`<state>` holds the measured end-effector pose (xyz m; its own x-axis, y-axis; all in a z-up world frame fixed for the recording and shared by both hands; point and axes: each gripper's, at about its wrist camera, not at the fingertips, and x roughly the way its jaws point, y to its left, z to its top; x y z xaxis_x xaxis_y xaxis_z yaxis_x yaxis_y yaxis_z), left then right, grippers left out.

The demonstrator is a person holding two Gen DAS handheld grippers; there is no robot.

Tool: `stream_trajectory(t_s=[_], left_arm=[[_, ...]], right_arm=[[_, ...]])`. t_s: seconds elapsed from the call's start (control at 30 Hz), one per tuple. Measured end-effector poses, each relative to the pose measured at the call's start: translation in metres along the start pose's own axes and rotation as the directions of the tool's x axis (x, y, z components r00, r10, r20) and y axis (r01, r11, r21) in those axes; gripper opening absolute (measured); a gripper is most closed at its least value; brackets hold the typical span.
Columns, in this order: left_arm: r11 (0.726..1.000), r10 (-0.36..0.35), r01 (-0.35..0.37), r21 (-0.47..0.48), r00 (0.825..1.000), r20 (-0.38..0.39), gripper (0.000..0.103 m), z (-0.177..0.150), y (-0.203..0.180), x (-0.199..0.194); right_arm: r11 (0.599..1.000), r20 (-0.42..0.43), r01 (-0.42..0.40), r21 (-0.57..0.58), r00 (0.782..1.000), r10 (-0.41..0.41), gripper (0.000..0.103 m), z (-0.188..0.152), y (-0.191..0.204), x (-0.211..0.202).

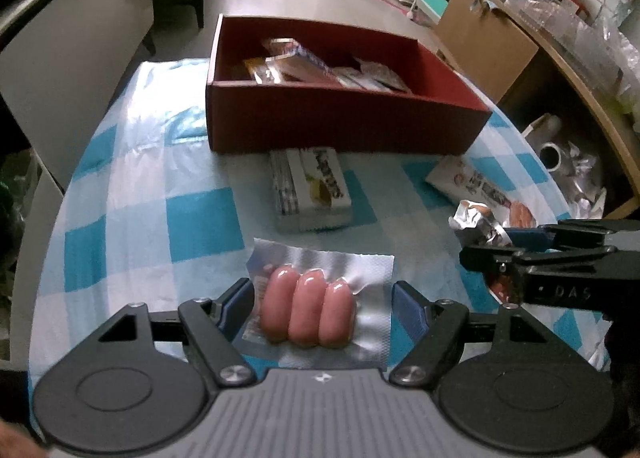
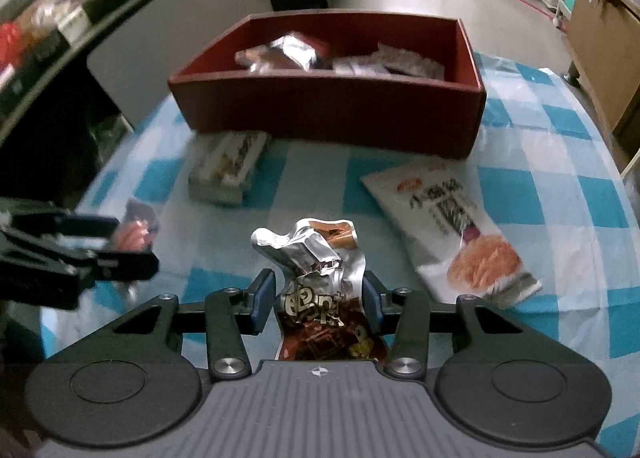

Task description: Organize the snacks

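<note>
The foil snack bag (image 2: 320,298) sits pinched at its crumpled neck between the blue pads of the right gripper (image 2: 318,294), which has closed tight onto it; the brown lower part with large pale characters hangs toward the camera. From that gripper, the red box (image 2: 328,114) stands at twelve o'clock across the blue-and-white checked cloth (image 2: 560,194), already holding several wrappers. So the step in hand looks like carrying this bag to the box. The next move calls for a lift clear of the near wall, then a release above the pile inside.

The sausage pack (image 1: 310,308), three pink links under clear film, lies flat on the cloth between the pads of the left gripper (image 1: 324,306), whose jaws stand wide and, as far as I can see, do not press it. It seems next in line.

At two o'clock from the right gripper lies a white pouch (image 2: 452,234) with a red logo and dark characters I cannot read. At eleven o'clock, just before the box, is a small pale carton (image 2: 228,168), its print blurred. The right gripper's body shows "DAS" in the left view.
</note>
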<state>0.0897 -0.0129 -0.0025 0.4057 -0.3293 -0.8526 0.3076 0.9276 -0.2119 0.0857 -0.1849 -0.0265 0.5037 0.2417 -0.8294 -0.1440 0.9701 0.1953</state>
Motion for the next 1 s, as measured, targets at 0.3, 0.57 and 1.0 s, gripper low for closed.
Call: stream_trajectory(t_s=[0.3, 0.57, 1.0], left_arm=[[1.000, 0.022, -0.023, 0.019, 0.999, 0.040, 0.069, 0.012, -0.013, 0.000], [0.999, 0.034, -0.037, 0.027, 0.996, 0.085, 0.069, 0.020, -0.020, -0.005], [0.998, 0.056, -0.058, 0.005, 0.982, 0.180, 0.069, 0.044, -0.027, -0.016]], right_arm=[[0.998, 0.072, -0.043, 0.035, 0.997, 0.041, 0.054, 0.019, -0.005, -0.009], [0.998, 0.101, -0.047, 0.044, 0.994, 0.042, 0.054, 0.024, -0.005, -0.014], [0.997, 0.163, -0.060, 0.056, 0.985, 0.051, 0.054, 0.043, -0.006, -0.023]])
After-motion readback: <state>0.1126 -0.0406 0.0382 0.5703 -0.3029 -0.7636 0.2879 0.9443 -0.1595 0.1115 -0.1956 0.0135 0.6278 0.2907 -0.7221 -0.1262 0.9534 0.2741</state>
